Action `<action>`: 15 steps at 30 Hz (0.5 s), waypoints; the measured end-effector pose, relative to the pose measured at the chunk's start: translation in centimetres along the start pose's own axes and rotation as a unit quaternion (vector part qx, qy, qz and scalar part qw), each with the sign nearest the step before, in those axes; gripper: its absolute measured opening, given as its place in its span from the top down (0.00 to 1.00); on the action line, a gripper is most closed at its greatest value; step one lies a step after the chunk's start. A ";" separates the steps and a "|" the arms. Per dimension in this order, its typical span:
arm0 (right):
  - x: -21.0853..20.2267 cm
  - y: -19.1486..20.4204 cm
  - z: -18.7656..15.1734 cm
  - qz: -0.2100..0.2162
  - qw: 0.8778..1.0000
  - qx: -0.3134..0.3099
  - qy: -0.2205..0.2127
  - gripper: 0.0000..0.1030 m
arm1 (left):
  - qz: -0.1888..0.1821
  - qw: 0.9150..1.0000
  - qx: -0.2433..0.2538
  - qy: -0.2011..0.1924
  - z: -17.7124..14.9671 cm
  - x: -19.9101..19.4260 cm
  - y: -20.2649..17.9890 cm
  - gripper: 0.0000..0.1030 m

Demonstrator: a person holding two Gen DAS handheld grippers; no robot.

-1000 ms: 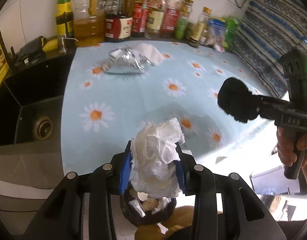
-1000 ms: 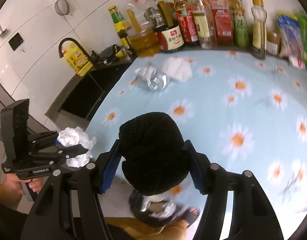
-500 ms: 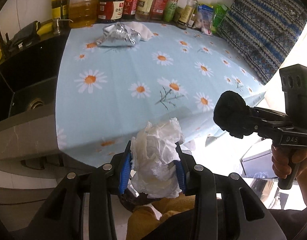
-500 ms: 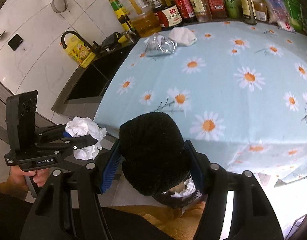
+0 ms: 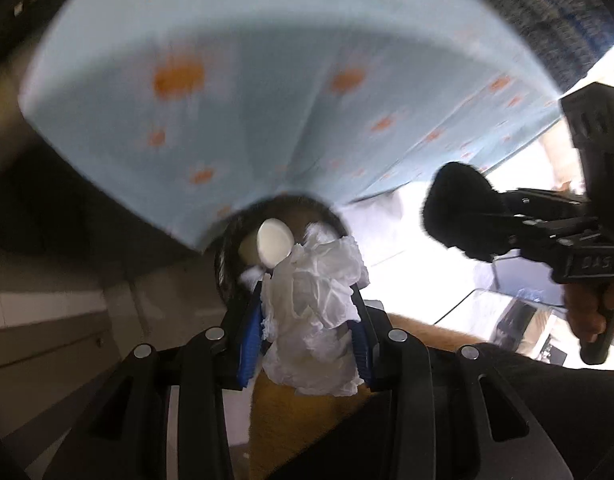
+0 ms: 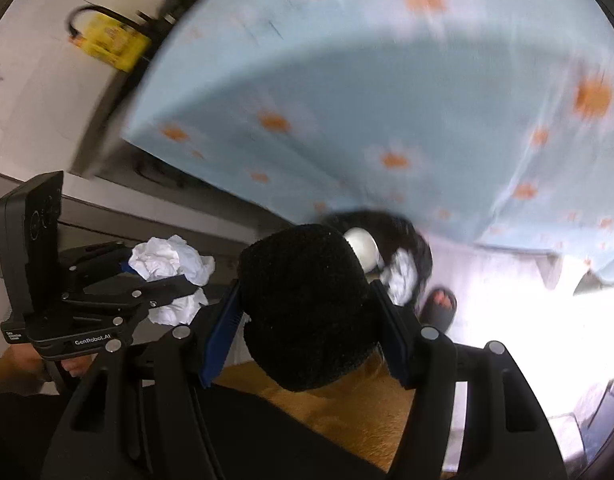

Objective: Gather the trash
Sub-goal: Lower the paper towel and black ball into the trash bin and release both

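Left wrist view: the left tool (image 5: pixel 307 344) is pinching a crumpled white tissue (image 5: pixel 315 312) between its blue pads, the wad bulging above and below the grip. Directly beyond it, at 12 o'clock from the tissue, sits a dark round bin (image 5: pixel 227 264) holding a pale round lid-like item (image 5: pixel 273 242) and more white paper; its far rim is overlapped by the hanging edge of the blue daisy-print cloth (image 5: pixel 247 80) covering the table. At 3 o'clock the right tool (image 5: pixel 459 220) appears, held by a hand (image 5: pixel 591 308), pinching a black fuzzy wad (image 5: pixel 463 216). Right wrist view: the right tool (image 6: pixel 307 316) grips the black fuzzy wad (image 6: pixel 303 304) between its blue pads, with the bin (image 6: pixel 419 256) just beyond at 1 o'clock. The left tool (image 6: pixel 163 276) with its tissue (image 6: pixel 167 260) is at 9 o'clock. A sandalled foot (image 6: pixel 439 304) stands beside the bin. Both views are motion-blurred.
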State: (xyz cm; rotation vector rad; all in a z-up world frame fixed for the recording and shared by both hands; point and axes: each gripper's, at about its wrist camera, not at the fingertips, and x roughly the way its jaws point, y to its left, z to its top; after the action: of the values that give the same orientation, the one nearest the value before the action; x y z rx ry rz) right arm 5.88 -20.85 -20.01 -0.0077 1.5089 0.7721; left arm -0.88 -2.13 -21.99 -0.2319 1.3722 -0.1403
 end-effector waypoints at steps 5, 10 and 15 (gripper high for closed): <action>5.2 -2.7 -1.1 -0.031 0.998 0.020 0.042 0.39 | 0.005 0.998 -0.028 0.051 -1.5 5.9 2.0 0.64; 9.9 -4.3 -2.0 -0.041 0.996 0.031 0.078 0.39 | 0.005 0.995 -0.056 0.082 -2.3 11.1 3.5 0.64; 13.6 -5.7 -2.8 -0.047 0.993 0.049 0.098 0.39 | -0.007 0.993 -0.064 0.099 -2.3 15.1 4.2 0.64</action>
State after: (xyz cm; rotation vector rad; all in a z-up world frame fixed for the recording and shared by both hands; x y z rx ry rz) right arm 4.40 -20.45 -34.92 -0.0814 1.7193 0.6351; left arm -0.35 -1.81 -37.85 -0.3424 1.5786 -0.0892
